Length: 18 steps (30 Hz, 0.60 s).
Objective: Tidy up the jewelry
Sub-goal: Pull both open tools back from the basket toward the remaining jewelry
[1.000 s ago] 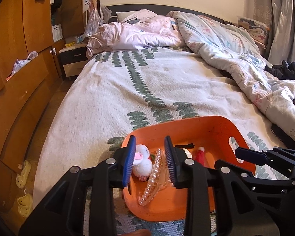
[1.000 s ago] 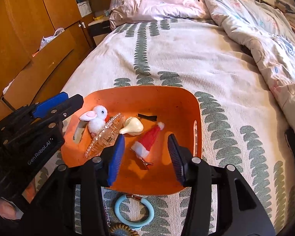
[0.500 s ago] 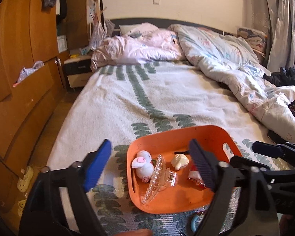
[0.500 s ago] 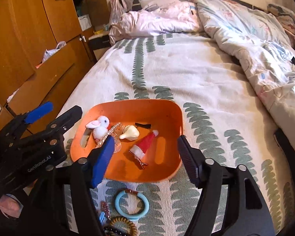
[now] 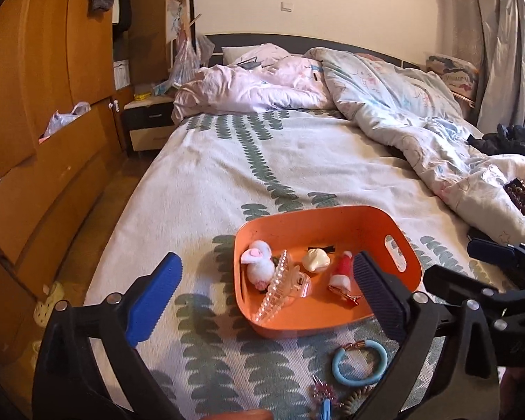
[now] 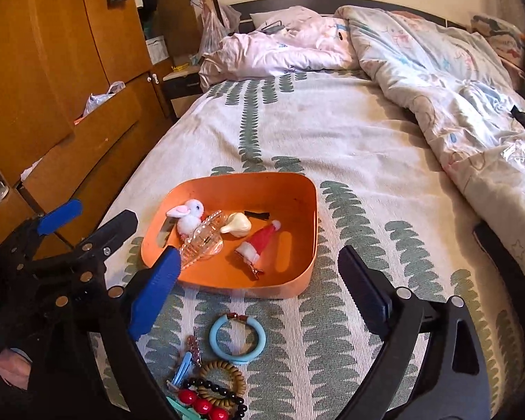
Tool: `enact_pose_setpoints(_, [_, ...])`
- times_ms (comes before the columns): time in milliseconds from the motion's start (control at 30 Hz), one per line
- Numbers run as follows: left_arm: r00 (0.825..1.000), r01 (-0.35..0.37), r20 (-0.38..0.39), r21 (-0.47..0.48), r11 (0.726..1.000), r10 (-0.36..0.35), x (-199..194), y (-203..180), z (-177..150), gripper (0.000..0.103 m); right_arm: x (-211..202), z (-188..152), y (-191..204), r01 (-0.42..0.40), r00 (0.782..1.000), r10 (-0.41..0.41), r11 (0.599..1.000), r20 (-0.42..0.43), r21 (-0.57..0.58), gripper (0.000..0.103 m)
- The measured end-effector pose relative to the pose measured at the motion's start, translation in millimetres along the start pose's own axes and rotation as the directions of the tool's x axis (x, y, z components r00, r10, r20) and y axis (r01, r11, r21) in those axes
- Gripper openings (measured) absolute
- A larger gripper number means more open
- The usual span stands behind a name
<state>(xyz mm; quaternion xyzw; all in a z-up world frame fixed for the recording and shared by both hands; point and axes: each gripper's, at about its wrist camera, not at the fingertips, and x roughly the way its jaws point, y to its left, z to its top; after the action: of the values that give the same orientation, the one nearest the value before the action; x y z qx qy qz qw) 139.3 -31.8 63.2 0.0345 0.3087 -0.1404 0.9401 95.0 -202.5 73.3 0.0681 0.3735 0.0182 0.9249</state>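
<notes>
Both pulled back | left gripper (image 5: 267, 295) spread wide, pearl clip (image 5: 280, 288) dropped in orange tray (image 5: 332, 218) | right gripper (image 6: 258, 292) apart

a wide bed (image 5: 297, 161) fills the room, spread with a pale cover printed with green leaf bands. a rumpled pink-and-white duvet (image 5: 402, 112) is heaped toward the dark headboard (image 5: 283, 40), with a pillow (image 5: 248, 52) at the top. a plain cream wall (image 5: 332, 0) rises behind. a curved orange-brown wooden wardrobe (image 5: 45, 87) runs along one side, beside a small nightstand (image 5: 146, 122) and a wooden floor (image 5: 87, 231). grey curtains (image 5: 500, 42) hang at the far side, where daylight seems to enter.
</notes>
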Motion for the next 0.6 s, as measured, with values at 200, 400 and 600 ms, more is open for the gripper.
enact_pose_setpoints(200, [1.0, -0.028, -0.005, 0.017, 0.999, 0.028, -5, -3, -9, 0.098, -4, -5, -2, 0.008, 1.0, -0.008, 1.0, 0.001, 0.005, 0.092])
enact_pose_setpoints(400, [1.0, -0.024, -0.018, 0.016, 1.0, 0.025, -5, -3, -15, 0.098, -8, -13, -4, 0.004, 1.0, -0.004, 1.0, -0.01, 0.012, 0.092])
enact_pose_setpoints(600, [0.998, -0.016, -0.058, -0.015, 1.0, 0.015, -5, 6, -32, 0.098, -17, -37, -5, -0.014, 0.999, 0.015, 1.0, -0.032, 0.024, 0.092])
